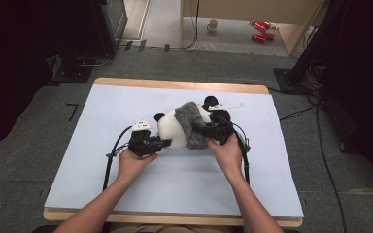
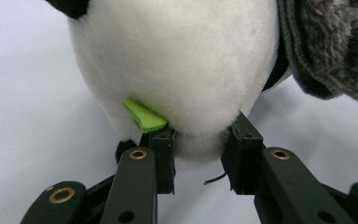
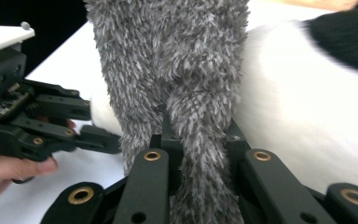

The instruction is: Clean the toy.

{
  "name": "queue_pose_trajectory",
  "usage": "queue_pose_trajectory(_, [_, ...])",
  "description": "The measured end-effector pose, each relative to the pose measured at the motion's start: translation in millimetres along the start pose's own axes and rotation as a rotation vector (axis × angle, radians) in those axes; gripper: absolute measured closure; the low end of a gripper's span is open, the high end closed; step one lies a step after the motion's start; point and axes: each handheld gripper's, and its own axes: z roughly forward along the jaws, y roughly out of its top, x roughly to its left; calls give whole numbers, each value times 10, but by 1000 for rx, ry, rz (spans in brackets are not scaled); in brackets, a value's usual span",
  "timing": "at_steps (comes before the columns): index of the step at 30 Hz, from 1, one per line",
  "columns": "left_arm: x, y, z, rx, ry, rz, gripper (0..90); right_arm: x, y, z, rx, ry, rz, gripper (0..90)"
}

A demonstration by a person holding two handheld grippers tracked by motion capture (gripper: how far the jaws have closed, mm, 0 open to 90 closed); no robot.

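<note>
**Panda pinned while its scarf is pulled**

Panda [image 1: 175,128] lies on its side near the middle of the sheet [image 1: 126,184]. The left gripper [image 1: 162,143] pinches its white head end, jaws partly closed, likely to anchor it. The right gripper [image 1: 205,131] is clamped tight on a fold of the grey scarf [image 1: 190,124] wrapped round the body. Bare sheet lies on all sides, most toward the person; edges are well away.

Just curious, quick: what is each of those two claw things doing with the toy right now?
Left gripper: jaws pinching the white plush of the panda toy.
Right gripper: jaws shut on the grey fuzzy scarf around the panda.
</note>
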Motion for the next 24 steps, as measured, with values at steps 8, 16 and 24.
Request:
queue_pose_trajectory(8, [76,57,2,13,-21,-17,684,-210,-7,-242,-42,-44,37,780])
queue_pose_trajectory(16, [112,77,3,17,-24,-21,690,-470,-57,-436,-74,-85,103,780])
queue_pose_trajectory(24, [186,138,-79,54,-49,-45,718,-517,-58,-525,-75,-166,88,780])
